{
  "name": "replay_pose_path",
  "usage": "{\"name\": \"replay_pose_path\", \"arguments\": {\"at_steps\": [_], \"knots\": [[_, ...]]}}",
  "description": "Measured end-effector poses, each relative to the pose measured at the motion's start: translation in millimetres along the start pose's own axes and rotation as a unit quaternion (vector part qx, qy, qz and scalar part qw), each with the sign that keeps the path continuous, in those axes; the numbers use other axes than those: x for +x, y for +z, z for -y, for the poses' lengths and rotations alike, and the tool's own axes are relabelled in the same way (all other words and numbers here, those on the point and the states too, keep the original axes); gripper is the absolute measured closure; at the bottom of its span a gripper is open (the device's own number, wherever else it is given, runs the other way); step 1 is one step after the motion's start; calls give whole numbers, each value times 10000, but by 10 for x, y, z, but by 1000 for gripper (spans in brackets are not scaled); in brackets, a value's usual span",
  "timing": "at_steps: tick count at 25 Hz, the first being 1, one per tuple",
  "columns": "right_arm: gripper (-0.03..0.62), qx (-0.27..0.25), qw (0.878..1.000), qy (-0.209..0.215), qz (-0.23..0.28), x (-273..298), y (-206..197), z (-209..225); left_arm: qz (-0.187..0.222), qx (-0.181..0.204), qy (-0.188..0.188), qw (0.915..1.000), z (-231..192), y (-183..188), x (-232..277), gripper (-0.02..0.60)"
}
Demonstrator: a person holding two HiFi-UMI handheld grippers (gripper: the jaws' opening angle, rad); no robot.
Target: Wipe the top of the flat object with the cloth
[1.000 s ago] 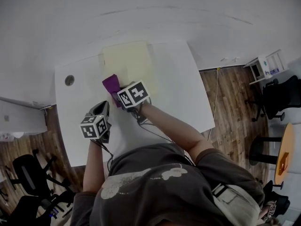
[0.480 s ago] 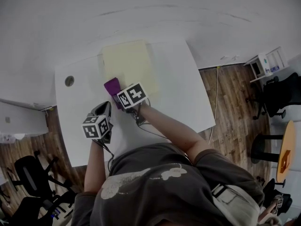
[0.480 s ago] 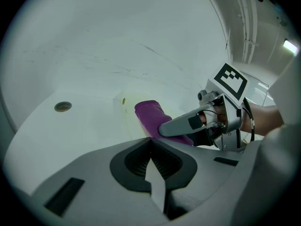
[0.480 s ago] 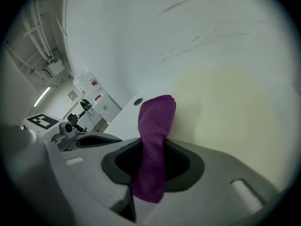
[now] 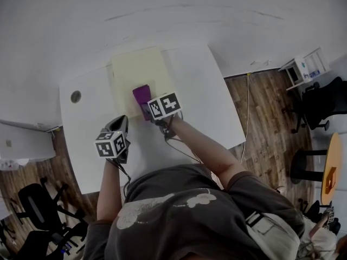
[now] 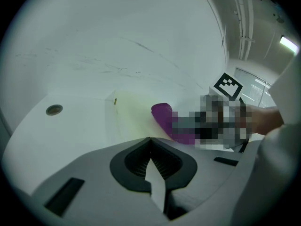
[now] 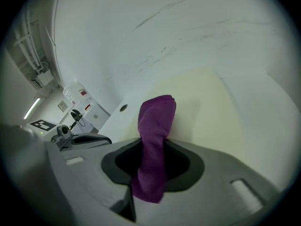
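I see the cloth (image 5: 142, 95), a purple one with a fine nap, bunched into a narrow fold and clamped between the jaws of my right tool (image 7: 151, 171). Its free end sticks out past the jaws and rests on the flat object (image 5: 134, 69), on the half nearer to me. The flat object is a pale yellow rectangular board, lying flat on the white desk (image 5: 209, 91), at the desk's far side, left of its middle.
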State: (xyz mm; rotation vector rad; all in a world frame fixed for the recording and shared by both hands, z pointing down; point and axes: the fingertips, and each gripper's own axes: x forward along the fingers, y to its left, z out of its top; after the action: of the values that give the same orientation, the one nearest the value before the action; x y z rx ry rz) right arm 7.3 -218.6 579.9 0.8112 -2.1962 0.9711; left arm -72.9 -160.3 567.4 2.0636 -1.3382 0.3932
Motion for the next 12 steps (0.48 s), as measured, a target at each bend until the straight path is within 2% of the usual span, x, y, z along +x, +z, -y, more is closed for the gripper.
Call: {"name": "replay_pose_path", "arguments": {"at_steps": [12], "knots": [[477,448,9976,-463,236,-479,-97,719,-190,3,159,9997,57,-66,145,586]]}}
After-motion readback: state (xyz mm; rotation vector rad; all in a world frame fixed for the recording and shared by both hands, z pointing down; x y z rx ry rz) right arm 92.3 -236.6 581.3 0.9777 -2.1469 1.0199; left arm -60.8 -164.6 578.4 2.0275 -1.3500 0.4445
